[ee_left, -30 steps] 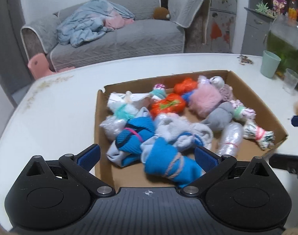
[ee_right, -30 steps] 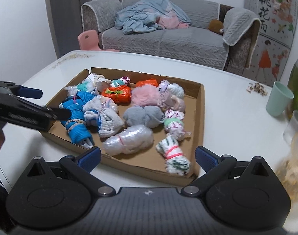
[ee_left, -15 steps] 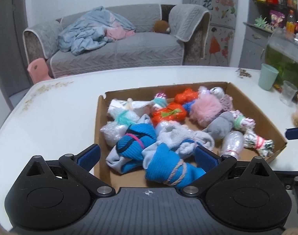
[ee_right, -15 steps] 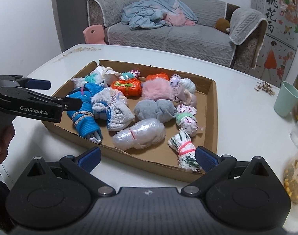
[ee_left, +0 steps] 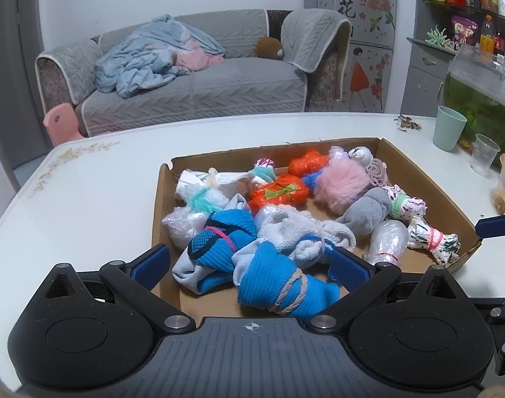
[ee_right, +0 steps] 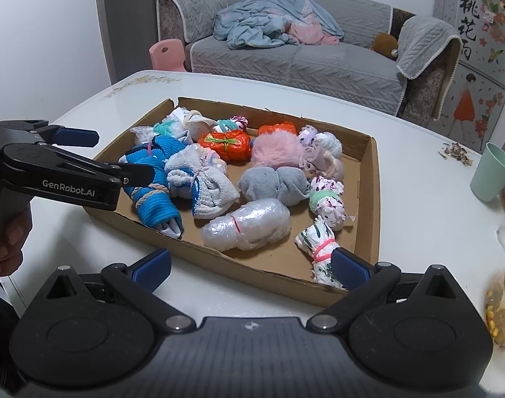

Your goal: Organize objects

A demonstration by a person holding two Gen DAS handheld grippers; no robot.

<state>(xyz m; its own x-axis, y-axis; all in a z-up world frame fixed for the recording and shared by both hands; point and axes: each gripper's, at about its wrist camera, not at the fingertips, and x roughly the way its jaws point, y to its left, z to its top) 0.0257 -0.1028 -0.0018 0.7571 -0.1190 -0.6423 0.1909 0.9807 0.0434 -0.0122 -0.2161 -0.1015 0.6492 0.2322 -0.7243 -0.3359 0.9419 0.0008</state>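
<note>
A shallow cardboard tray (ee_left: 428,179) (ee_right: 373,179) on the white table holds several tied bundles: a blue one bound with cord (ee_left: 279,290) (ee_right: 156,204), an orange one (ee_left: 279,194) (ee_right: 226,144), a pink fluffy one (ee_left: 342,187) (ee_right: 277,149), a grey one (ee_left: 368,214) (ee_right: 274,184) and a clear plastic one (ee_left: 387,243) (ee_right: 249,224). My left gripper (ee_left: 249,265) is open and empty, just above the blue bundle at the tray's near edge; it also shows in the right wrist view (ee_right: 119,156). My right gripper (ee_right: 251,267) is open and empty above the tray's near edge.
A green cup (ee_left: 449,127) (ee_right: 491,172) and a clear plastic cup (ee_left: 483,154) stand at the table's right. A bag of snacks (ee_right: 501,311) lies near my right gripper. A grey sofa (ee_left: 199,89) with a blanket stands behind the table.
Both grippers have drawn back and risen a little, so the tray sits lower and farther in view. Nothing was taken hold of.
</note>
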